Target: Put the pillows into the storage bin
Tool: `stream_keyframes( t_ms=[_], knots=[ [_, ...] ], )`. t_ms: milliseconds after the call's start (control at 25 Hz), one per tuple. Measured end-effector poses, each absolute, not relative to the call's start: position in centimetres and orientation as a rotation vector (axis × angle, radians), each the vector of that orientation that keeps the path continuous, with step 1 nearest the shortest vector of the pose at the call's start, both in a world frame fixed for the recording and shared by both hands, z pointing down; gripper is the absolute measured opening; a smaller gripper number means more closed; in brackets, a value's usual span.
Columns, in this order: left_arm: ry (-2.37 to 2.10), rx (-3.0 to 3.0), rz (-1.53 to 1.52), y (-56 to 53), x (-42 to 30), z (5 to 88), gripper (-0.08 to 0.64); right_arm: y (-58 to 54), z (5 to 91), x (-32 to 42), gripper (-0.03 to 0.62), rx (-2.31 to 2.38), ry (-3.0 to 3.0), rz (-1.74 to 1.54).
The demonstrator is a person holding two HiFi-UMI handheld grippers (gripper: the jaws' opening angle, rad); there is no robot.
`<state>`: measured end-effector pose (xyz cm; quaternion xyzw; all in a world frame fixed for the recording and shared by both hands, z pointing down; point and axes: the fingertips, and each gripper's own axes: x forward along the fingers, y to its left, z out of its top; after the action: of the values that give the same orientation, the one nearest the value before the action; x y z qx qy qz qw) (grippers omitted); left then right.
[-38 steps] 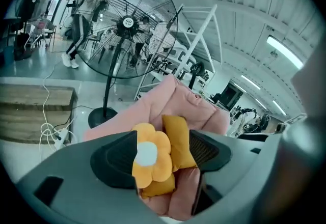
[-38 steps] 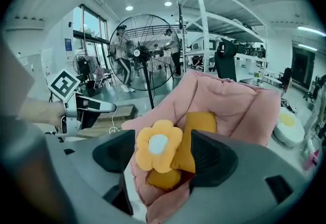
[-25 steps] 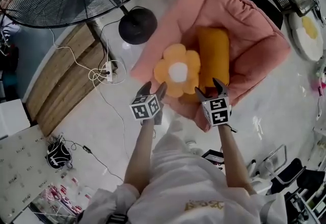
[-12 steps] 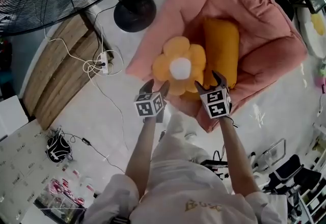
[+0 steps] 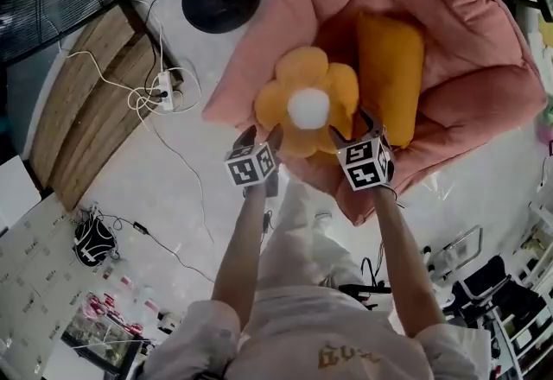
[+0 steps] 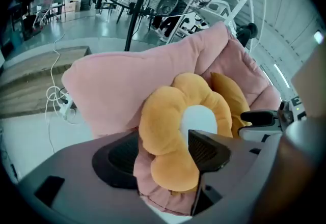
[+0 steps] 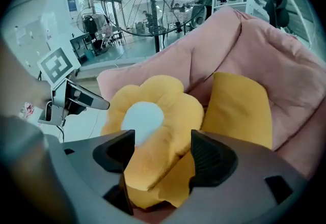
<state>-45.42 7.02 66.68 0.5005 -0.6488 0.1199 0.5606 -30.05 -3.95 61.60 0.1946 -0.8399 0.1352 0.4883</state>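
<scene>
Down come the left claw [image 5: 262, 136] and right claw [image 5: 352, 129] onto the flower pillow [image 5: 307, 106], each gaping around a petal, nothing squeezed yet, so the lift looks next.

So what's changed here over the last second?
Both grippers came down to the flower pillow: the left gripper and the right gripper now each have a petal between open jaws, not squeezed yet. The flower pillow, the orange pillow behind it and the pink chair stayed put.
</scene>
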Motion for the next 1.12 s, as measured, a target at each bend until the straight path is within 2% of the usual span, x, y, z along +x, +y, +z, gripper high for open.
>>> stream_keyframes(
  t_ms=[640,840,920,1120],
  knots=[
    [-1.491,1.138,0.298,5.8,-46.1,71.5,0.328,-5.9,68.7,-30.8,0.35,0.55,-1.84,0.248],
    [-1.412,1.201,0.345,5.4,-45.2,71.6,0.201,-5.9,69.6,-30.7,0.217,0.486,-1.798,0.295],
    [-1.399,1.212,0.358,5.4,-45.0,71.5,0.178,-5.6,69.6,-30.8,0.158,0.456,-1.799,0.311],
    [-1.392,1.215,0.357,5.4,-45.1,71.3,0.147,-5.2,69.6,-31.3,0.098,0.42,-1.813,0.334]
  ],
)
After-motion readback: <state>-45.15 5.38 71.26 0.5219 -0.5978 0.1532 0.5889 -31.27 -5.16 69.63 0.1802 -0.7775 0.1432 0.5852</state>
